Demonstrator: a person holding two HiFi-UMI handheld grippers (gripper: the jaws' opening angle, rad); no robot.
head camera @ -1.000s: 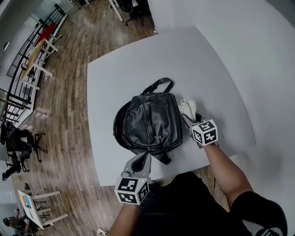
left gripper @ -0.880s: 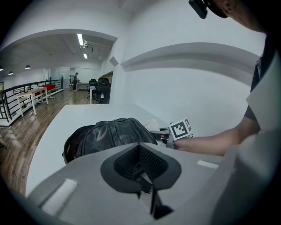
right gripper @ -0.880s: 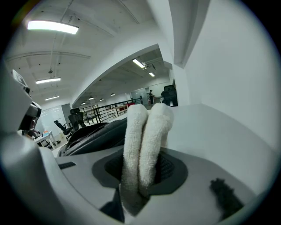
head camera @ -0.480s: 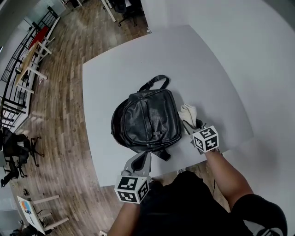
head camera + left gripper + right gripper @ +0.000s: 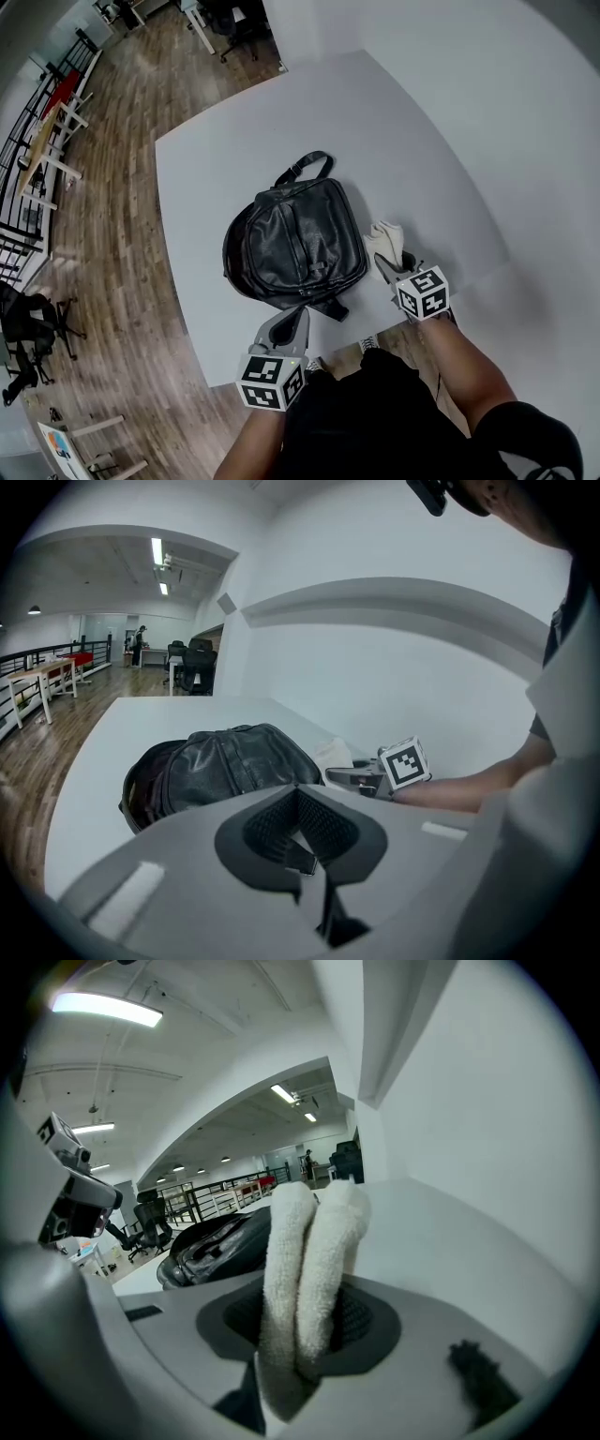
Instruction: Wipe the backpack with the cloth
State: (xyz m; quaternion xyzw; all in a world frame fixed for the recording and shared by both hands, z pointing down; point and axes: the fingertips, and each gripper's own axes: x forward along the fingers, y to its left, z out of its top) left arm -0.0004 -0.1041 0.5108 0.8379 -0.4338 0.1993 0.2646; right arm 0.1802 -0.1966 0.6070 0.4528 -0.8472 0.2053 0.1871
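Right gripper point(image 5: 386, 266) is pinching the folded white cloth point(image 5: 383, 238) between its jaws, just beside the right edge of the black backpack point(image 5: 295, 248). This backpack is lying flat near the front of the white table point(image 5: 403, 131). Left gripper point(image 5: 292, 323) is hovering at the backpack's near edge, jaws pressed together on nothing. Judged step: cloth is in grip, wiping not yet begun. The next move is calling for carrying the cloth leftward onto the leather and stroking under light pressure.
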